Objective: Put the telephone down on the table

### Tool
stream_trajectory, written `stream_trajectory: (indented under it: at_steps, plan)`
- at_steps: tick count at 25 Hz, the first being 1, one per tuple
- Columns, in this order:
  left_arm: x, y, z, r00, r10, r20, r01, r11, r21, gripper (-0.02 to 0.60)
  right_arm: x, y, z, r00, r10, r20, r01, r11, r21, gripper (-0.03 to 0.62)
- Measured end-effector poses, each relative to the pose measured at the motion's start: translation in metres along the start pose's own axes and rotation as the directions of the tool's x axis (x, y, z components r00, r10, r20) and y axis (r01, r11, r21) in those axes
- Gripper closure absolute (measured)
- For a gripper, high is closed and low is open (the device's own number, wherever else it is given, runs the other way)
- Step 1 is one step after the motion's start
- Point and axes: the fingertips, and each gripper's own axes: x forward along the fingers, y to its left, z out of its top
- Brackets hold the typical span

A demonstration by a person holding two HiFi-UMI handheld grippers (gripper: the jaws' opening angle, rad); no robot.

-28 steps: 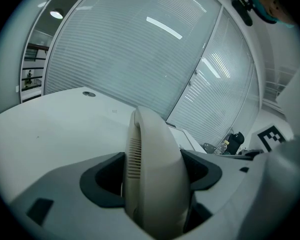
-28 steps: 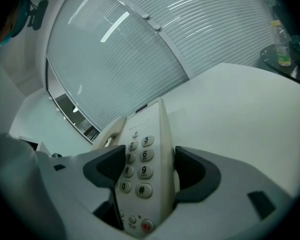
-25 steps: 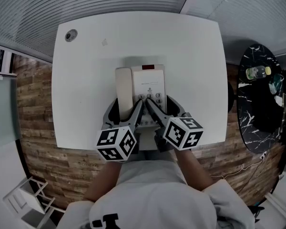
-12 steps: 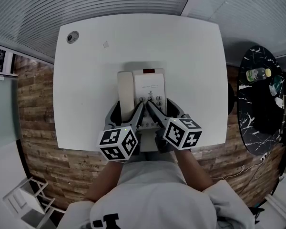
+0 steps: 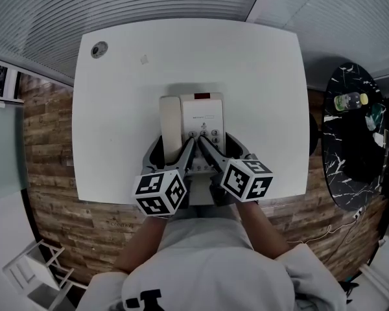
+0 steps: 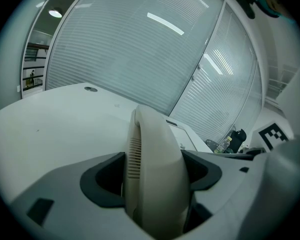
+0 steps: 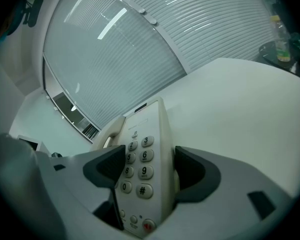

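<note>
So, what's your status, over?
Left gripper shut on handset. Right gripper shut on phone. Touchdown on table unclear. Nothing in the way.

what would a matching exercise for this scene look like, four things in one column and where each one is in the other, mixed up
Things:
1. handset
2. telephone base
3. bottle
4. round grommet

Places:
a. on the dark marble side table
b. between the jaws of the right gripper
c. near the far left corner of the white table
d. between the jaws of the left gripper

Pairs: 1-d, 2-b, 3-a, 4-c
</note>
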Motion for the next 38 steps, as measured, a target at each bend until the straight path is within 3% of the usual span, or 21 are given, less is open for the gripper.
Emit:
stream_trajectory:
  at_steps: [15,21,27,32,36,38]
  plan:
    - [0.001,-0.001,0.001,1.0,0.003,0.031,-0.004,0.999,0.042,0.232,0.0,0.001,0.0,0.999,-0.016,0.028,0.017,0.999,-0.034,0.269]
    - [0.0,-0.003,0.003,0.999,-0.009,0.051,0.006,0.998,0.058,0.232,-0.006,0.008,0.01,0.995,-0.052,0.087,0.064,0.986,-0.151,0.269]
    - [-0.011,-0.005,0.025,0.987,-0.004,0.159,-0.01,0.996,0.089,0.232,-0.01,0.008,0.021,0.99,-0.059,0.128,0.08,0.983,-0.166,0.269]
    - [-0.027,-0.017,0.043,0.974,-0.024,0.226,-0.003,0.993,0.117,0.232,-0.021,0.012,0.037,0.974,-0.094,0.207,0.14,0.965,-0.221,0.269]
    - [-0.045,-0.028,0.063,0.958,-0.052,0.282,0.013,0.99,0.139,0.233,-0.034,0.031,0.052,0.966,-0.052,0.253,0.121,0.957,-0.265,0.278]
    - [-0.052,-0.034,0.071,0.952,-0.068,0.298,0.03,0.991,0.131,0.233,-0.041,0.042,0.059,0.964,-0.018,0.266,0.092,0.958,-0.271,0.314]
